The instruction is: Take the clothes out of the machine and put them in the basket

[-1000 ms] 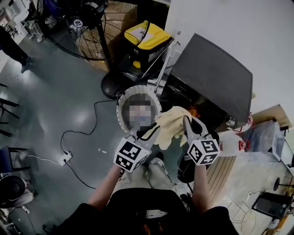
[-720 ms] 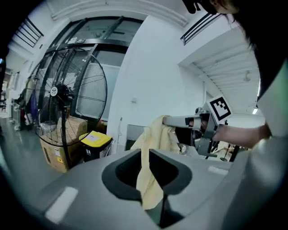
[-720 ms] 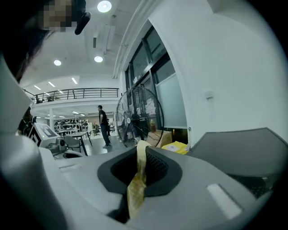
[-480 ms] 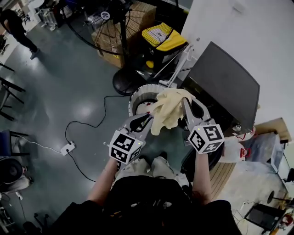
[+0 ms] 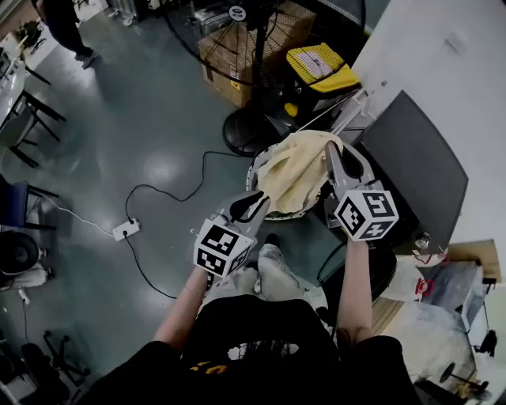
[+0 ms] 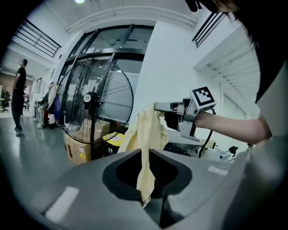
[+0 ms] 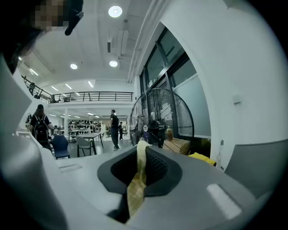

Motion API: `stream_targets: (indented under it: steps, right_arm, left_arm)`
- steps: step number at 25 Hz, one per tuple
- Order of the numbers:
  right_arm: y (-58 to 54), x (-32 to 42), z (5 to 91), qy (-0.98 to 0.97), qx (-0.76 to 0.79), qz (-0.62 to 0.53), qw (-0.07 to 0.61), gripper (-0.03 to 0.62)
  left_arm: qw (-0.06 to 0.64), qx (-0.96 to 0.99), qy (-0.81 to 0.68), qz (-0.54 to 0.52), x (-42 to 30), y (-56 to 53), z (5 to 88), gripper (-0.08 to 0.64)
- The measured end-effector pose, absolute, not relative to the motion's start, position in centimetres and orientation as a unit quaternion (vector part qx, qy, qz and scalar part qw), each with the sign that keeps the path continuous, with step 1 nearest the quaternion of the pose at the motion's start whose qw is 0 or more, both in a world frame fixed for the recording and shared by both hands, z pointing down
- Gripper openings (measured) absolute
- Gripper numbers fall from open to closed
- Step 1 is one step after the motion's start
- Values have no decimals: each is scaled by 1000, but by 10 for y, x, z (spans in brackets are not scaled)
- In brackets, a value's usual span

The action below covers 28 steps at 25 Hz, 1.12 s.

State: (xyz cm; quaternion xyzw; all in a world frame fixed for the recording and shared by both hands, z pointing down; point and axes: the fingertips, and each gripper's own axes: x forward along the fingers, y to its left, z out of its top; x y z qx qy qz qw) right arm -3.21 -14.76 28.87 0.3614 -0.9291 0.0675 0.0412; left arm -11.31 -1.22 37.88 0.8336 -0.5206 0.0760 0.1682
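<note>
A pale yellow cloth (image 5: 294, 170) hangs stretched between my two grippers, over the round white basket (image 5: 282, 215) on the floor. My left gripper (image 5: 254, 204) is shut on the cloth's lower edge, which shows pinched between its jaws in the left gripper view (image 6: 146, 152). My right gripper (image 5: 333, 155) holds the upper edge; a strip of cloth (image 7: 136, 177) sits clamped in its jaws. The right gripper (image 6: 180, 114) also shows in the left gripper view, with the cloth hanging from it. The dark washing machine (image 5: 411, 170) stands at the right against the white wall.
A big floor fan (image 5: 247, 119) stands just beyond the basket, with cardboard boxes (image 5: 233, 67) and a yellow-black bin (image 5: 320, 67) behind it. A power strip (image 5: 126, 230) and black cable lie on the grey floor at left. A person (image 5: 67, 24) stands far off.
Both grippers have carried the yellow cloth away from the machine's front to above the basket. The cloth now covers most of the basket's opening.
</note>
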Motion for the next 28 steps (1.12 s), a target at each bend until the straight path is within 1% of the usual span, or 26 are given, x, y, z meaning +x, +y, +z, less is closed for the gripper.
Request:
stream_targets:
  steps: [6, 12, 17, 20, 28]
  right_arm:
    - [-169, -57, 293, -940, 333, 70, 36, 38]
    - [-204, -68, 301, -945, 316, 72, 34, 38]
    - [-237, -69, 337, -948, 299, 89, 56, 38]
    - [-250, -71, 382, -948, 284, 106, 96, 38]
    - [-262, -66, 549, -921, 244, 162, 256, 38]
  left_arm:
    - [166, 813, -552, 79, -131, -23, 380, 51]
    - [179, 797, -570, 84, -139, -49, 385, 51]
    - [197, 787, -576, 94, -139, -84, 399, 52]
    - [202, 786, -576, 95, -137, -109, 411, 51]
    - [225, 785, -567, 107, -130, -162, 440, 51]
